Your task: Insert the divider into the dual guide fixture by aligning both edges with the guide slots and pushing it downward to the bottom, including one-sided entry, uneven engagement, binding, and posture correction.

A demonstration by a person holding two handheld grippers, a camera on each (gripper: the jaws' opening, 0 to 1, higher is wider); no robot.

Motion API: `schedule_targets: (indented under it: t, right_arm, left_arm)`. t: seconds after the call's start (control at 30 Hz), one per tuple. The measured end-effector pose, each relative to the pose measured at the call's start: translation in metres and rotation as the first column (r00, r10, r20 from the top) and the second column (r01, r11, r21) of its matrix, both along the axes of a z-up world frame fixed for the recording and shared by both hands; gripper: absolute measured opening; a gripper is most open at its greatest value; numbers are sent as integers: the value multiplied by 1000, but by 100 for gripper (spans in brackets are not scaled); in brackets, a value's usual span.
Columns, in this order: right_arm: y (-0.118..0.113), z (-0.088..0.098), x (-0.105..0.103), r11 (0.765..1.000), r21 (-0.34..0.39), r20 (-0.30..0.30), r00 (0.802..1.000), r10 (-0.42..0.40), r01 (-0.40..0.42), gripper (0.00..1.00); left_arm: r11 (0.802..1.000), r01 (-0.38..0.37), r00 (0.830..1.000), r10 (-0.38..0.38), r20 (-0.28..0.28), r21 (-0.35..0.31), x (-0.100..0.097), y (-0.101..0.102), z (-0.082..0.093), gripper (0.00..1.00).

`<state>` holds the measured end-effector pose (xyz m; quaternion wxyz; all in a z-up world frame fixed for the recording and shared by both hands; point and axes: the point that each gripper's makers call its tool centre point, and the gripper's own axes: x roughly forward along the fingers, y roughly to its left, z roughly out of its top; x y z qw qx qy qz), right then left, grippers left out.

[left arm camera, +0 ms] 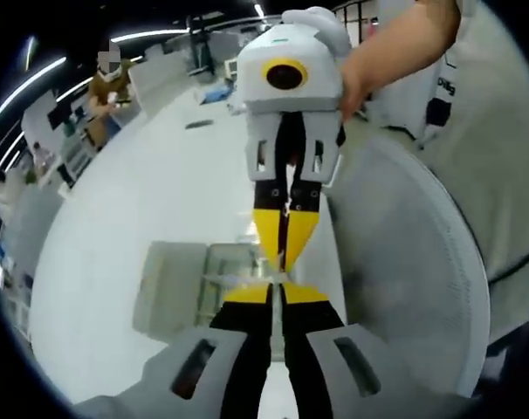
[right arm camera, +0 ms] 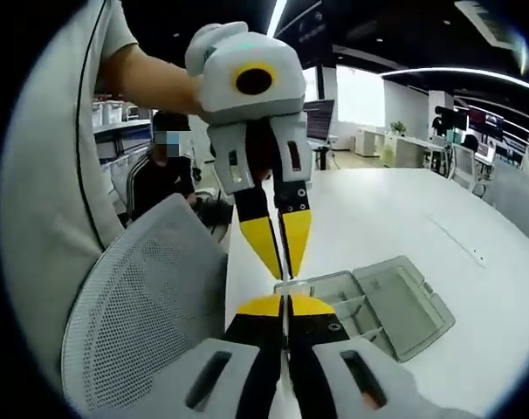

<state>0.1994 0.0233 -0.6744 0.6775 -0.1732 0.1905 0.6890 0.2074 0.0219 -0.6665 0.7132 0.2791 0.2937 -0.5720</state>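
The divider is a thin clear sheet seen edge-on, held in the air between the two grippers. My left gripper rises from the bottom of the left gripper view and is shut on one edge of it. Facing it from above, my right gripper is shut on the opposite edge. In the right gripper view the divider shows as a thin line between my right gripper and my left gripper. The grey-green guide fixture, an open box with its lid laid flat, lies on the white table below the divider.
A white mesh chair back stands close beside the grippers. The person's arm and light shirt are near. The white table stretches away. Another person sits behind the chair.
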Motion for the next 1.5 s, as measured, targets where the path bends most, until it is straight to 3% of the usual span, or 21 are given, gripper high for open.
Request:
schedule_targets:
  t: [0.67,1.07,1.37,1.5]
  right_arm:
    - [3,-7,-6,999,-18,20,999,32,-32,0]
    - [1,-4,-8,999,24,-31,999,22,-22,0]
    - [2,-5,-10,999,47,-54,998,9,-6,0]
    - [3,-8,-11,999,29,-53,998,20,-18,0]
  left_arm:
    - [1000,15,998,-13,-63,25,-8,3,-6,0]
    - [1000,-26,991,24,-132,-13,-8,2,-2,0]
    - [999,-38,988,33,-149,-34,-10,1,0,0]
    - [1000,-17,990,16,-139,-5,-12,0,-4,0]
